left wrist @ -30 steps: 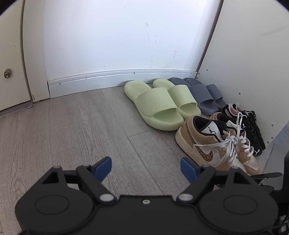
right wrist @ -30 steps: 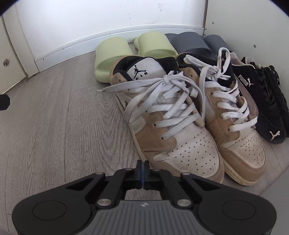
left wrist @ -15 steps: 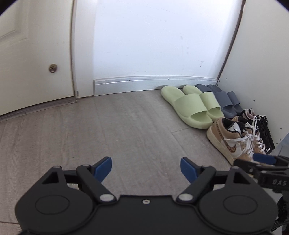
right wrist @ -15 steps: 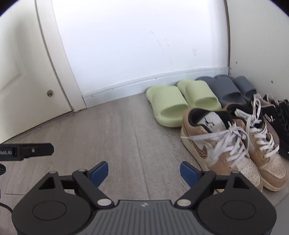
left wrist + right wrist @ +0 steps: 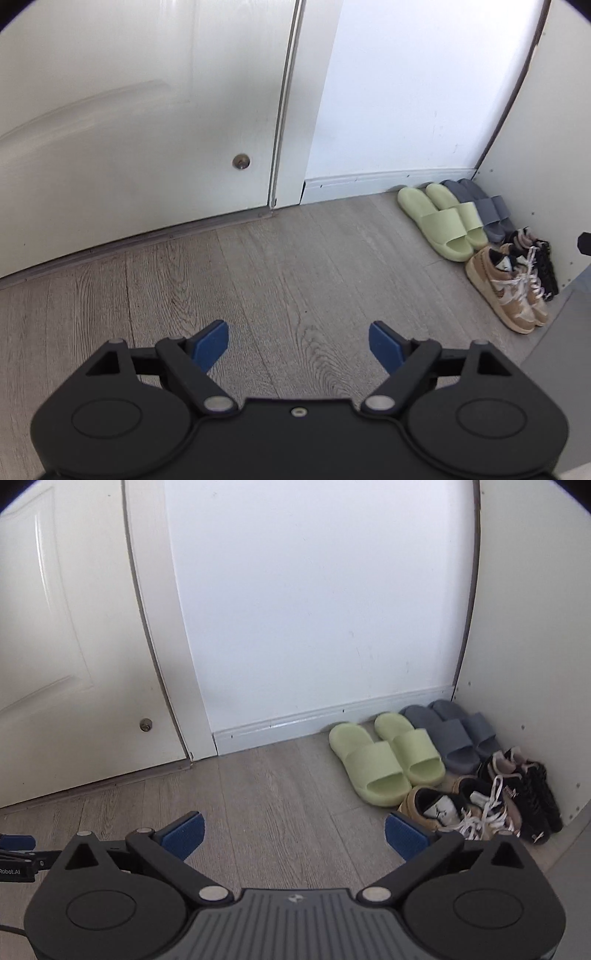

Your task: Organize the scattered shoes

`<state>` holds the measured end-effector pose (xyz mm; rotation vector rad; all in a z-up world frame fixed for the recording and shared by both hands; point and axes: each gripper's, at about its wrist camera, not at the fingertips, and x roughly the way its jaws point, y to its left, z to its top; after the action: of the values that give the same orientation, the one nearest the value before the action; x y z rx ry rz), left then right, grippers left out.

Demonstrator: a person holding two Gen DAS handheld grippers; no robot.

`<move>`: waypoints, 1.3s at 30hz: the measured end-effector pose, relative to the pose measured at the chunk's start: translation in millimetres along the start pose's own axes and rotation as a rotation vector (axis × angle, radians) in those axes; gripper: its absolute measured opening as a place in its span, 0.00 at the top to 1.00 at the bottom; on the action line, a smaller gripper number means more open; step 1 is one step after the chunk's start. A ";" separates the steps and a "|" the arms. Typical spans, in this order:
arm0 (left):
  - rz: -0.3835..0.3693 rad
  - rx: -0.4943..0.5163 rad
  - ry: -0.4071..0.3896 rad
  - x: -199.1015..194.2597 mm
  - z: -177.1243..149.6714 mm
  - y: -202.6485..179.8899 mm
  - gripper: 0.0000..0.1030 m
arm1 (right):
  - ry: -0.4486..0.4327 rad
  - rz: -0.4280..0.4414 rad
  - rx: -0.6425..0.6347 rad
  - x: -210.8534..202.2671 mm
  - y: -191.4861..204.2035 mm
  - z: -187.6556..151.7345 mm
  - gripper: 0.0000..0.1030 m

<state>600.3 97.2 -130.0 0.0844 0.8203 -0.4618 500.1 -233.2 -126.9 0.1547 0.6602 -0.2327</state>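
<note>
Footwear, four pairs, grouped in the corner where the back wall [image 5: 314, 609] meets a white side panel [image 5: 535, 664], all on the grey wood floor [image 5: 277, 794]. Green slides [image 5: 384, 760] and grey slides [image 5: 450, 734]: side by side against the baseboard. Tan sneakers [image 5: 458, 812] and black sneakers [image 5: 532, 794]: directly in front. White door [image 5: 129, 129]: left. Left tongs [image 5: 298, 345]: released, empty. Right tongs [image 5: 293, 836]: opening wide, nothing between them.
</note>
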 end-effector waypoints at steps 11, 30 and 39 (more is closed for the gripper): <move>0.374 -0.224 -0.124 -131.1 -15.4 -64.3 0.07 | -0.121 0.086 -0.057 -90.0 13.7 -3.0 0.00; 0.453 -0.145 -0.294 -142.6 -67.7 -144.2 0.08 | -0.140 0.200 -0.230 -143.0 -45.6 -70.8 0.00; 0.485 -0.138 -0.287 -188.5 -202.3 -208.7 0.08 | -0.174 0.141 -0.230 -161.8 -65.8 -180.6 0.00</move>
<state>261.2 28.7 -110.8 0.0834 0.5219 0.0430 252.9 -231.0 -171.6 -0.0395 0.4961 -0.0328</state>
